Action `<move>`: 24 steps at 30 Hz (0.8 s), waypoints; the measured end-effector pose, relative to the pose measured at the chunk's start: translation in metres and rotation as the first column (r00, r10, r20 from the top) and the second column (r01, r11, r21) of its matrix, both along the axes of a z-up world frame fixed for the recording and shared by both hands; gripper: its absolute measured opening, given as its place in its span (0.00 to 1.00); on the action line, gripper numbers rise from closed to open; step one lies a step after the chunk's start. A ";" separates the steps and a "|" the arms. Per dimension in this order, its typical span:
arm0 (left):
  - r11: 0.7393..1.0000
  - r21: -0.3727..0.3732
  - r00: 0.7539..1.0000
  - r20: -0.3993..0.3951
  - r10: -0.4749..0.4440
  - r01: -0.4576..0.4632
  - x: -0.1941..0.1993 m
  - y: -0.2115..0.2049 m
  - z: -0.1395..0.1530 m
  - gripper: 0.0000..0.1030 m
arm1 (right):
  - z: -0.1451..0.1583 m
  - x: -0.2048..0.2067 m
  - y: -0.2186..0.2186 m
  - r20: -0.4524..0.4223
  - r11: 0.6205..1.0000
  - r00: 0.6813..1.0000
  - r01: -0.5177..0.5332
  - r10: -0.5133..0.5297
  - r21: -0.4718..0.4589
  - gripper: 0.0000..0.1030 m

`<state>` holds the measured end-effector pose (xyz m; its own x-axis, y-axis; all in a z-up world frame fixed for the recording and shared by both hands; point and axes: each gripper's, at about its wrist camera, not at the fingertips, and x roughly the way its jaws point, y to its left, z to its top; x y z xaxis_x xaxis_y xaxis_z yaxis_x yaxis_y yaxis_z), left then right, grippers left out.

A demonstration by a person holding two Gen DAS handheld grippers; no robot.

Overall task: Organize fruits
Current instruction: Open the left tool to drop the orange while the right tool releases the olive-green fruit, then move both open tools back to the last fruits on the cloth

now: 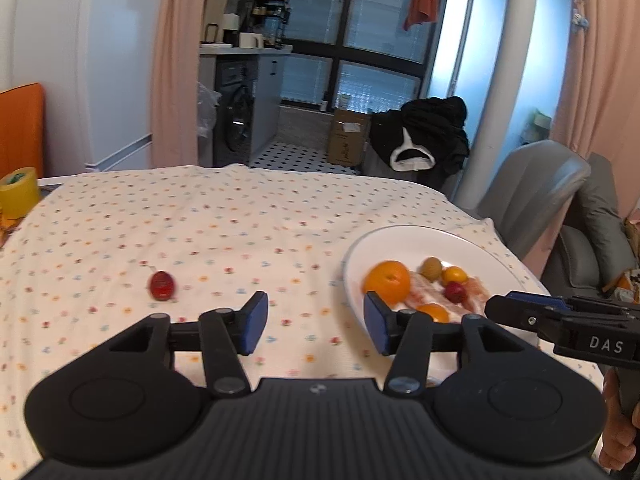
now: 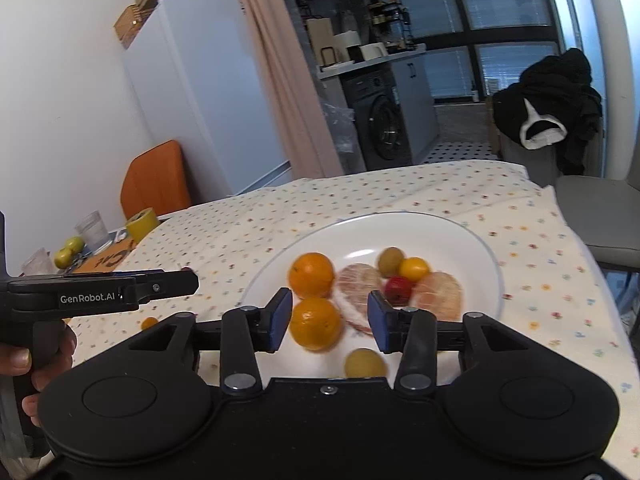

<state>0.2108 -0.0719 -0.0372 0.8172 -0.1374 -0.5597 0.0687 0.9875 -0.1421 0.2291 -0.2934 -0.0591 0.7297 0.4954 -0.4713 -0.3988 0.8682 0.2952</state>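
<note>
A white plate (image 2: 440, 236) on the flowered tablecloth holds two oranges (image 2: 311, 275) (image 2: 316, 323), two peeled pomelo pieces (image 2: 438, 296), and small green (image 2: 391, 260), yellow (image 2: 414, 269), red (image 2: 398, 288) and pale yellow (image 2: 365, 363) fruits. My right gripper (image 2: 329, 322) hovers open over the plate's near side, with the nearer orange showing between its pads. To the left of the plate (image 1: 400, 240) my left gripper (image 1: 316, 322) stands open above the cloth with nothing in it. A red fruit (image 1: 162, 285) lies on the cloth ahead and to its left. A small orange fruit (image 2: 149, 323) also lies off the plate.
A yellow tape roll (image 1: 18, 192), glasses (image 2: 92, 232) and green fruits (image 2: 68, 250) sit at the table's far left end. An orange chair (image 2: 156, 180) stands behind them, and a grey chair (image 1: 532, 192) past the right edge. A hand (image 2: 24, 356) grips the left gripper's handle.
</note>
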 end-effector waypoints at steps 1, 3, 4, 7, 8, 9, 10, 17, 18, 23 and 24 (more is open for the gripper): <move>1.000 -0.001 1.000 -0.001 0.010 -0.010 -0.001 0.004 0.000 0.52 | 0.001 0.000 0.003 0.001 1.000 1.000 -0.007 0.007 -0.001 0.44; 1.000 -0.005 1.000 -0.002 0.025 -0.025 -0.002 0.011 0.001 0.53 | 0.002 0.000 0.010 0.003 1.000 1.000 -0.021 0.021 -0.007 0.46; 1.000 -0.004 1.000 -0.001 0.031 -0.031 -0.003 0.015 0.001 0.54 | 0.003 0.000 0.014 0.006 1.000 1.000 -0.028 0.028 -0.007 0.47; 0.998 0.010 0.998 -0.002 0.056 -0.056 -0.006 0.023 0.002 0.59 | 0.005 0.001 0.022 0.011 0.999 0.999 -0.046 0.046 -0.008 0.51; 0.998 0.014 0.998 -0.002 0.063 -0.063 -0.007 0.026 0.002 0.61 | 0.006 0.002 0.026 0.013 0.999 0.999 -0.052 0.052 -0.010 0.53; 0.997 0.017 0.997 0.001 0.071 -0.071 -0.009 0.029 0.001 0.64 | 0.006 0.002 0.029 0.015 0.998 0.998 -0.058 0.058 -0.010 0.54; 0.997 0.019 0.997 0.003 0.079 -0.079 -0.011 0.032 0.001 0.67 | 0.007 0.002 0.032 0.016 0.998 0.998 -0.063 0.063 -0.008 0.55; 0.993 0.036 0.994 -0.018 0.112 -0.111 -0.019 0.047 -0.006 0.68 | 0.007 0.002 0.052 0.023 0.994 0.994 -0.109 0.109 -0.008 0.70; 0.993 0.035 0.993 -0.021 0.115 -0.115 -0.020 0.049 -0.008 0.68 | 0.007 0.002 0.055 0.023 0.993 0.993 -0.117 0.117 -0.009 0.72; 0.991 0.033 0.990 -0.041 0.133 -0.132 -0.023 0.056 -0.018 0.68 | 0.010 0.001 0.066 0.022 0.988 0.988 -0.152 0.152 -0.019 0.80; 0.991 0.035 0.990 -0.045 0.134 -0.133 -0.023 0.056 -0.020 0.68 | 0.010 0.002 0.069 0.022 0.987 0.987 -0.159 0.159 -0.022 0.82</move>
<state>0.1879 -0.0156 -0.0570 0.7999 -0.0103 -0.6000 -0.0700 0.9914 -0.1103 0.2307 -0.2245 -0.0491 0.6532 0.5966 -0.4663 -0.5389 0.7988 0.2672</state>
